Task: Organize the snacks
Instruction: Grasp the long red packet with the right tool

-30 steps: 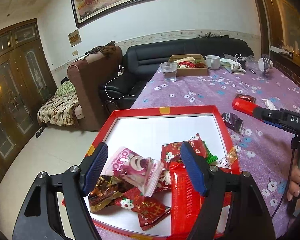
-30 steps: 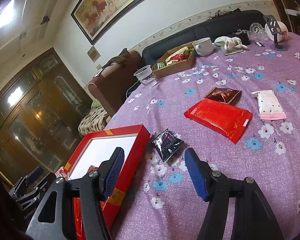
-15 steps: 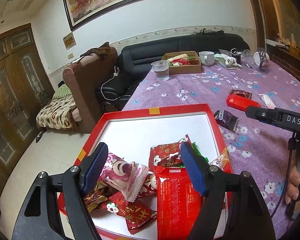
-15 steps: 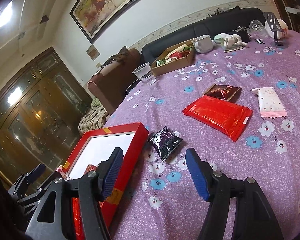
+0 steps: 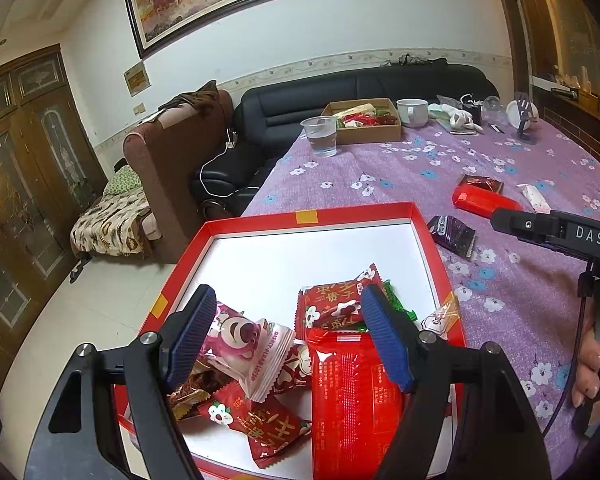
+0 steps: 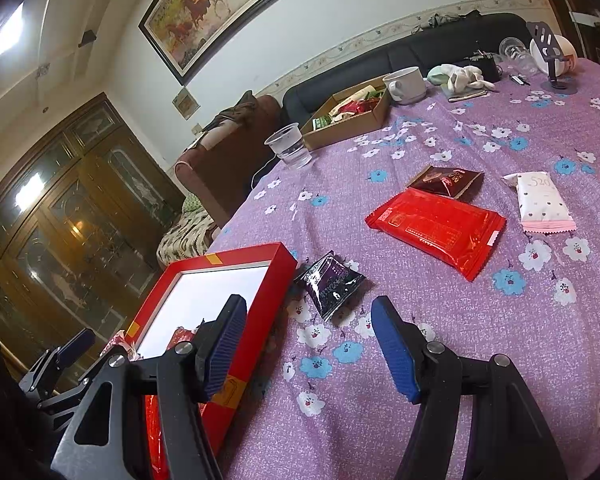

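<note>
Both tools empty with jaws apart, left tool (image 5: 286, 336) over snacks piled in red tray (image 5: 356, 211), right tool (image 6: 308, 344) just short of dark packet (image 6: 330, 282) beside tray; slick wrapper may slip.

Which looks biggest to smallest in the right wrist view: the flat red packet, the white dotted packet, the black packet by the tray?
1. Flat red packet, clearly largest.
2. White dotted packet and black packet look alike; the black one sits nearer the camera, so unranked.
</note>
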Action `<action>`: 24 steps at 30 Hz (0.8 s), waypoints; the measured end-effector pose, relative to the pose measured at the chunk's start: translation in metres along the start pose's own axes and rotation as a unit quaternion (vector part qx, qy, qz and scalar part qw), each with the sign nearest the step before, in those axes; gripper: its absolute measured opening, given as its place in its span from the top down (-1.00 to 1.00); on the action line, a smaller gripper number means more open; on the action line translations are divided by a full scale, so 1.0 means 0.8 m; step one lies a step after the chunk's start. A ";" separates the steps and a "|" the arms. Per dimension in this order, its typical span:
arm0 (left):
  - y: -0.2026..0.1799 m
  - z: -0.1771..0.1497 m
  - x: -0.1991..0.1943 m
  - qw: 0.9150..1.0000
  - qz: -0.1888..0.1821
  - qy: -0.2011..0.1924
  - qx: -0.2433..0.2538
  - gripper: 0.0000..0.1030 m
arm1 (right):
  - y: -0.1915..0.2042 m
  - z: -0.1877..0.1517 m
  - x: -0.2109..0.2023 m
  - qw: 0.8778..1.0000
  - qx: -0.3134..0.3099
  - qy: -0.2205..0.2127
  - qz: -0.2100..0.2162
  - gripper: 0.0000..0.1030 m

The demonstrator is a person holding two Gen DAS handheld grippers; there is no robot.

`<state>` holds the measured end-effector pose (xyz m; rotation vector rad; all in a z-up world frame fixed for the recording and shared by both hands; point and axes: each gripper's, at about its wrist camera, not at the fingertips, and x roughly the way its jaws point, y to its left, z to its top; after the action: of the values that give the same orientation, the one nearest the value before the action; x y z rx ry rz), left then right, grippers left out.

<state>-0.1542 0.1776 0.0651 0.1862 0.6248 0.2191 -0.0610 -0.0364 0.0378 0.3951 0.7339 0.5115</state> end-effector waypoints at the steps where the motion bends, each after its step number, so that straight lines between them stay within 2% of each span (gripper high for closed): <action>1: 0.000 0.000 0.001 1.000 -0.001 0.001 0.000 -0.46 | 0.000 0.000 0.000 1.000 0.001 0.001 0.000 -0.30; 9: 0.008 -0.010 0.014 1.000 -0.010 0.015 -0.003 -0.46 | -0.013 0.003 -0.003 1.000 0.020 0.017 -0.001 -0.30; 16: 0.023 -0.016 0.026 1.000 -0.017 0.019 -0.016 -0.46 | -0.033 0.035 -0.004 0.994 -0.042 0.055 -0.086 -0.33; 19: 0.024 -0.017 0.028 1.000 -0.021 0.019 -0.013 -0.46 | -0.042 0.056 0.009 0.986 -0.087 0.059 -0.130 -0.35; 22: 0.026 -0.017 0.029 0.999 -0.023 0.020 -0.013 -0.46 | -0.051 0.075 0.038 0.973 -0.135 0.082 -0.166 -0.36; 24: 0.027 -0.017 0.029 0.999 -0.024 0.021 -0.013 -0.46 | -0.058 0.084 0.059 0.968 -0.152 0.101 -0.174 -0.36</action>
<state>-0.1467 0.2059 0.0465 0.1408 0.6664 0.1846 0.0308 -0.0578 0.0344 -0.0760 0.8851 0.3253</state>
